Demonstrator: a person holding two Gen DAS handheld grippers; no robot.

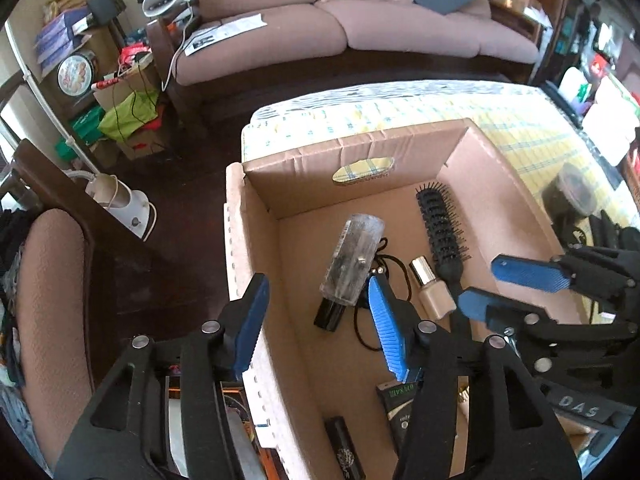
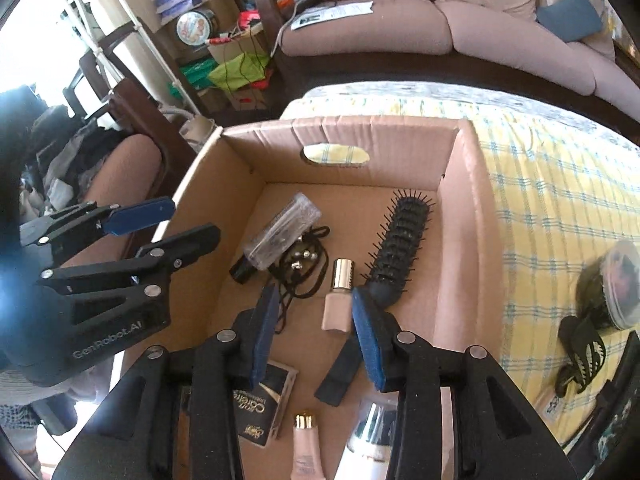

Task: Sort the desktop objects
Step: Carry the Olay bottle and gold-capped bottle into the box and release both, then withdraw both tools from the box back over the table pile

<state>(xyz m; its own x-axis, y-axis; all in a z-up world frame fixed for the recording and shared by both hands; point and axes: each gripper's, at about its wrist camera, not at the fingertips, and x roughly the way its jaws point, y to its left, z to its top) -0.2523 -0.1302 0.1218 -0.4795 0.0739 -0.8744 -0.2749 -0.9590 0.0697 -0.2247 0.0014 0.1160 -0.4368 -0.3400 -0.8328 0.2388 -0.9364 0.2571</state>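
An open cardboard box sits on the checked tablecloth. Inside lie a black round hairbrush, a foundation bottle with a gold cap, a clear tube with a black cap, black cords and a dark sachet. My left gripper is open and empty, straddling the box's left wall. My right gripper is open and empty over the box, around the foundation bottle.
A round lidded jar and a black hair claw lie on the tablecloth right of the box. A pink sofa stands behind the table. An armchair and clutter are at the left.
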